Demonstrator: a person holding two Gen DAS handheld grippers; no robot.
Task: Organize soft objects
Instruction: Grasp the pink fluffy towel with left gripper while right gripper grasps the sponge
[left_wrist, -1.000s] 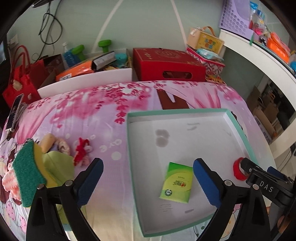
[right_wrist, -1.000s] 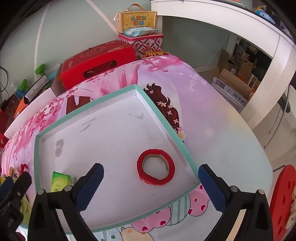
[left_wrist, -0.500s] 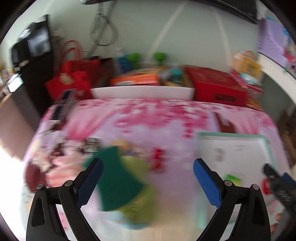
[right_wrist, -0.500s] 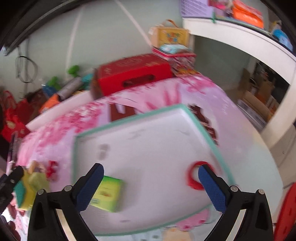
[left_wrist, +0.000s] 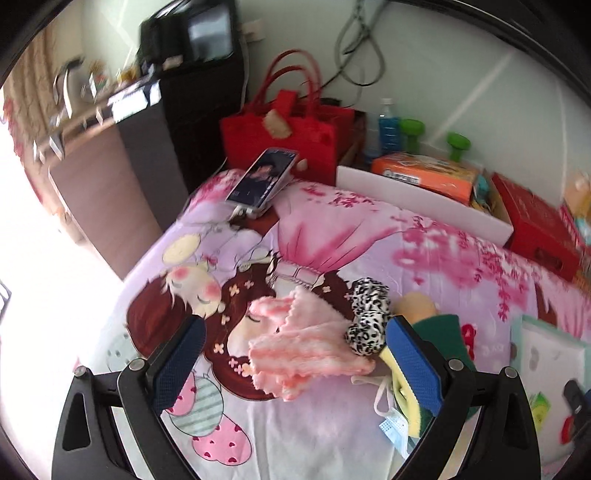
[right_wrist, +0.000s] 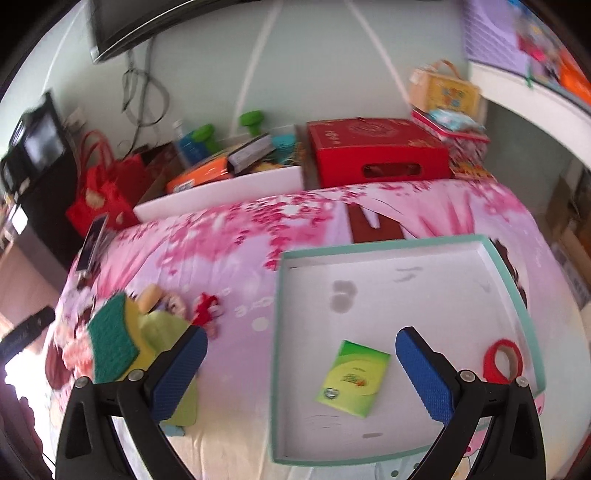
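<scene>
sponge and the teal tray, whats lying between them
In the right wrist view, a small red plush trinket lies between the sponge and tray.

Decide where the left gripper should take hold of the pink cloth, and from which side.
Grip the bunched, raised middle of the pink cloth, coming down from above. It lies crumpled on the bedsheet, so folds give the open left gripper something to pinch. Avoid its right edge, which touches the spotted scrunchie.
</scene>
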